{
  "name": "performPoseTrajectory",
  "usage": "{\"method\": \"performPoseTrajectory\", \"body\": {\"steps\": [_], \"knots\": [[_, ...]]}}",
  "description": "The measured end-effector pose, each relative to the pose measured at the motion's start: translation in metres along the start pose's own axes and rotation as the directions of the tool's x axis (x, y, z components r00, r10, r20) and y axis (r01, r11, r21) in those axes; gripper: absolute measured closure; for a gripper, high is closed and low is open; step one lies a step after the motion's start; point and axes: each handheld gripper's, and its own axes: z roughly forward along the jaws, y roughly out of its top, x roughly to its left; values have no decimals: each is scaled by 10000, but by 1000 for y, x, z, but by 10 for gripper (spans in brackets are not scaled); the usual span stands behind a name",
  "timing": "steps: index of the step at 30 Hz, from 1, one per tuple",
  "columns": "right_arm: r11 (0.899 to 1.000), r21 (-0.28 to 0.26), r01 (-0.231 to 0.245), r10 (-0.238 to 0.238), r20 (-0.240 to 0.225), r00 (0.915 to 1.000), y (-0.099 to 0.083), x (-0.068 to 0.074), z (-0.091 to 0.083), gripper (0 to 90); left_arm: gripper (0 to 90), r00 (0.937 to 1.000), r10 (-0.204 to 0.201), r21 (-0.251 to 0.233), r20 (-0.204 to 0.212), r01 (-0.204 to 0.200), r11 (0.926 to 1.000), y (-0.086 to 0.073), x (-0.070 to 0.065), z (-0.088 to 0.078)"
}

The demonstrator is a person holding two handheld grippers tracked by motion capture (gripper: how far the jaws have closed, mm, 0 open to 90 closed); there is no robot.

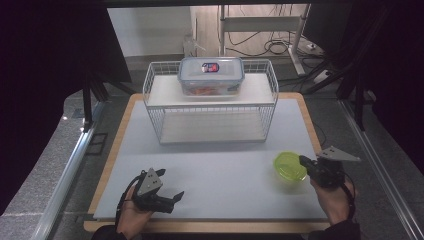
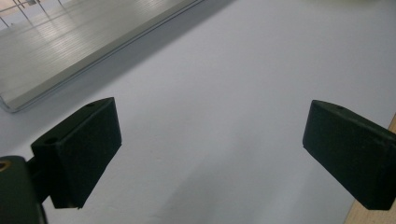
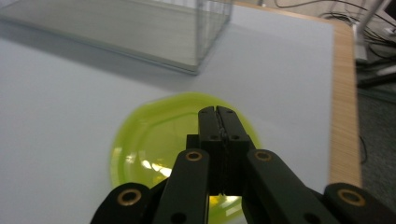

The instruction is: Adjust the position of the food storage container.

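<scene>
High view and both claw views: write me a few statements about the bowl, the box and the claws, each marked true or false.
1. The green bowl sits on the white mat. True.
2. The right claw is wide open. False: its jaws are shut together, above the bowl.
3. The lidded box stands on the mat. False: it rests on top of the wire rack.
4. The left claw is open with nothing between its jaws. True.

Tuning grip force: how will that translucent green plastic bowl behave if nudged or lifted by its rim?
The translucent green plastic bowl looks thin-walled, so probably light and slightly flexible. On the smooth white table mat it would likely slide rather than tip, being low and wide.
</scene>
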Motion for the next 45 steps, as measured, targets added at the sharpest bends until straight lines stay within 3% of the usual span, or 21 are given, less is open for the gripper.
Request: {"method": "performPoseTrajectory", "body": {"steps": [2, 8, 20, 30, 45], "knots": [[9993, 101, -362, 358, 422, 9985, -5, -16, 1, 900, 43, 10000, -14, -5, 10, 14, 10000, 0, 0, 0], [9952, 521, -825, 786, 720, 9943, -15, -30, 11, 900, 43, 10000, -6, 50, 15, 6, 10000, -1, 0, 1], [9899, 1180, -790, 713, 683, 9951, -21, -30, 24, 900, 44, 10000, 57, 141, 31, -58, 9999, -1, 0, 2], [9884, 1224, -903, 878, 259, 9958, -19, -19, 30, 900, 44, 9999, 107, 194, 29, -107, 9998, -1, -1, 4], [9915, 1274, -255, 383, -989, 9944, -8, 26, 49, 900, 45, 9998, 179, 272, 30, -180, 9995, -1, -2, 5]]}}
